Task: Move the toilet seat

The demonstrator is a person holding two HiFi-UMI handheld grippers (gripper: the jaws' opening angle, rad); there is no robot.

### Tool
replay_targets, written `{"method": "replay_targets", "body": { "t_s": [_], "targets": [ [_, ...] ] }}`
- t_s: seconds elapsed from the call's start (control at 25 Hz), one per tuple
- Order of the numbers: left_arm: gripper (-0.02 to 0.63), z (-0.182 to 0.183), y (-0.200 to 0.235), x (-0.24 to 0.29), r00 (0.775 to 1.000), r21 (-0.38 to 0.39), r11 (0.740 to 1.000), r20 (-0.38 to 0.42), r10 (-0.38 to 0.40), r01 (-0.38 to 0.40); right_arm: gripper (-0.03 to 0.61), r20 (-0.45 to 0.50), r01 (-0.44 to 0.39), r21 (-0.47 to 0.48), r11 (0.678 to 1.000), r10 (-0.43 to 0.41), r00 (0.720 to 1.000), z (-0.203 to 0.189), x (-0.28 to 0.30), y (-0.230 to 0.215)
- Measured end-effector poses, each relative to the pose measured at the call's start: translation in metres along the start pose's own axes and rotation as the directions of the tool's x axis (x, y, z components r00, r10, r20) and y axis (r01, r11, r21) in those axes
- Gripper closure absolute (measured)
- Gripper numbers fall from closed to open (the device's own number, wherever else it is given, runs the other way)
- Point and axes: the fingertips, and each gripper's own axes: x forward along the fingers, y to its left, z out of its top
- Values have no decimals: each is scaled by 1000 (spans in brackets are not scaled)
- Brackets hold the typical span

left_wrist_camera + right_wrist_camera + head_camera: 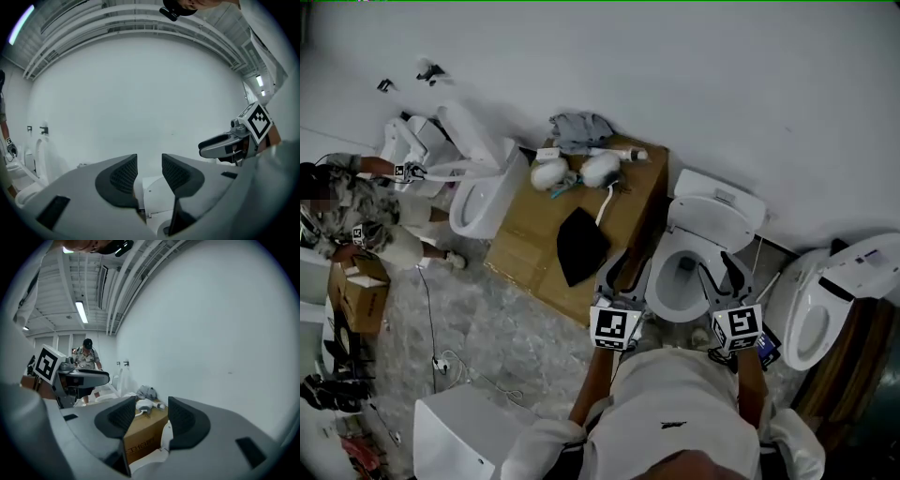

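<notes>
**Both grippers at the toilet, nothing gripped**

Here we are over the middle toilet (660, 281), and the person has a gripper on either side of its open bowl. The toilet seat (713, 223) is white and looks tipped up at the back of the bowl along with the lid; neither gripper touches it.

The left gripper (623, 267) hangs over the bowl's left edge. Its own view shows its fingers (124, 174) clenched to a thin slit with nothing caught there, just the white upright panel beyond.

The right gripper (724, 272) is over the right edge. Its fingers (183, 420) are a little apart and released, framing the cardboard box (140, 432) and a strip of white rim.

That box lies flat on the floor left of the toilet, with a black cloth (579, 246) on it. Another toilet (811, 314) stands to the right, and a second person (356, 211) is at far left.
</notes>
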Motion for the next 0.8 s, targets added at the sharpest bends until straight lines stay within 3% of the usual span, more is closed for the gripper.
{"method": "replay_targets", "body": {
  "t_s": [0.2, 0.4, 0.6, 0.8],
  "targets": [
    [437, -33, 2, 31, 992, -12, 993, -48, -119, 118, 345, -82, 127, 39, 991, -123, 989, -36, 5, -15],
    [437, -70, -4, 60, 971, -24, 977, -109, -211, 210, 344, -178, 189, 13, 982, -183, 967, -74, 9, -24],
    [437, -118, -11, 82, 950, -50, 966, -174, -260, 255, 344, -262, 248, 87, 965, -218, 940, -124, 17, -38],
    [437, -168, -16, 96, 927, -78, 958, -242, -286, 275, 344, -352, 325, 185, 927, -247, 903, -181, 18, -49]
  ]
}}
